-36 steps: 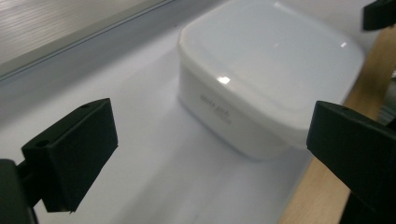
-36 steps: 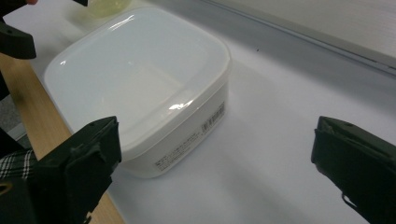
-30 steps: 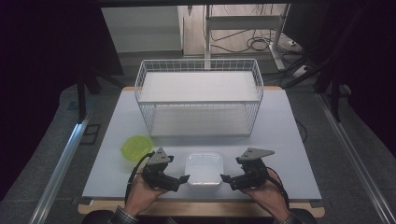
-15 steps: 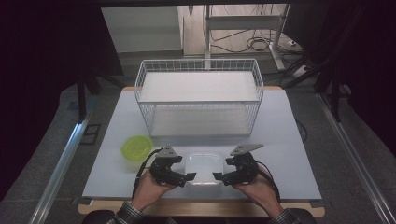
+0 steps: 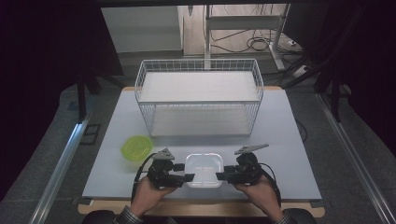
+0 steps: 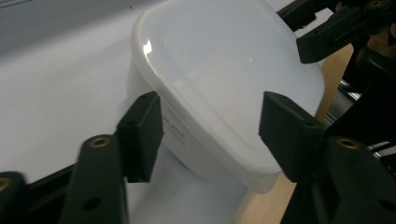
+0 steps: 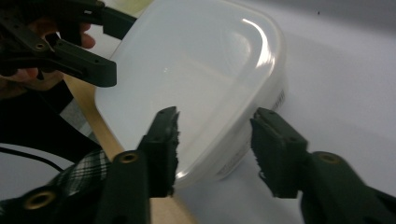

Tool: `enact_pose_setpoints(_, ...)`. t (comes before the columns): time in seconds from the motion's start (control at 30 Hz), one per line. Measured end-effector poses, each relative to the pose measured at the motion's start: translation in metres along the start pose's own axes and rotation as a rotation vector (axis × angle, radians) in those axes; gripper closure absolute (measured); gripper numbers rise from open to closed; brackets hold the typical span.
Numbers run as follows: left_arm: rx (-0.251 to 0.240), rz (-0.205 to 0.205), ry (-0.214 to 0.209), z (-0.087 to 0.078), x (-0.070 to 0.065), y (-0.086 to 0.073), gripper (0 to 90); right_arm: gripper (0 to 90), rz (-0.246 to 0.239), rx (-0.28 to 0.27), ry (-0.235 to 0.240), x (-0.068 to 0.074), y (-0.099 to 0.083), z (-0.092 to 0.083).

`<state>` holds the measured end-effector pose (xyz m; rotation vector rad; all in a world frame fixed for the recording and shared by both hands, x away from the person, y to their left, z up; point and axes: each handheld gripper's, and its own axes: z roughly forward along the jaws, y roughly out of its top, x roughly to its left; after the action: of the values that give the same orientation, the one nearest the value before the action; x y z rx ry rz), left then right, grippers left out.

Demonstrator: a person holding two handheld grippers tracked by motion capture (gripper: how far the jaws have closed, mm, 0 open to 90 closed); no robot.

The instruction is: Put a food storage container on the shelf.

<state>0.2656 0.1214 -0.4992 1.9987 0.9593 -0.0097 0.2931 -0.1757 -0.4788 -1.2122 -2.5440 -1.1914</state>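
A white translucent container (image 5: 203,169) with its lid on sits near the table's front edge. My left gripper (image 5: 187,178) reaches it from the left and my right gripper (image 5: 222,177) from the right. In the left gripper view the container's (image 6: 219,79) near edge lies between the jaws of the left gripper (image 6: 212,133). In the right gripper view the right gripper (image 7: 215,144) straddles the container's (image 7: 201,74) rim the same way. Both pairs of jaws have just been closing around that rim, and I see no firm press of the pads on it.
A yellow-green bowl (image 5: 136,147) lies left of the container. A white wire basket (image 5: 198,93) stands across the back half of the white table (image 5: 289,140). The table's wooden front edge (image 5: 201,207) runs just behind my hands.
Both grippers moved inward from the container's sides until their tips reached it. Their jaws narrowed around its edges.
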Motion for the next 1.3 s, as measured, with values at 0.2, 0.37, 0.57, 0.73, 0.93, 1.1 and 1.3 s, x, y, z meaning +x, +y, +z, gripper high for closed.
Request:
enact_pose_setpoints(0.2,0.001,-0.065,0.024,-0.010,-0.007,-0.001,58.4,66.3,0.079,-0.020,0.014,0.004,-0.007,-0.009)
enact_pose_setpoints(0.37,-0.029,-0.113,0.030,-0.015,-0.008,-0.003,66.3,72.9,0.121,-0.056,0.030,0.003,-0.010,-0.011)
enact_pose_setpoints(0.57,-0.074,-0.162,0.008,-0.018,-0.001,-0.006,77.5,79.7,0.112,-0.106,0.011,0.003,-0.012,-0.013)
enact_pose_setpoints(0.73,-0.087,-0.157,0.043,-0.017,-0.003,-0.006,78.4,79.7,0.078,-0.132,-0.020,0.007,-0.013,-0.012)
enact_pose_setpoints(0.93,-0.107,-0.135,0.056,-0.020,-0.004,0.002,78.4,79.6,0.041,-0.174,-0.041,0.010,-0.010,-0.016)
enact_pose_setpoints(1.1,-0.130,-0.100,0.075,-0.028,-0.007,0.016,78.5,79.6,0.020,-0.211,-0.036,0.010,-0.001,-0.023)
enact_pose_setpoints(1.3,-0.166,-0.061,0.101,-0.040,-0.008,0.039,78.6,79.6,-0.011,-0.260,-0.040,0.012,0.016,-0.033)
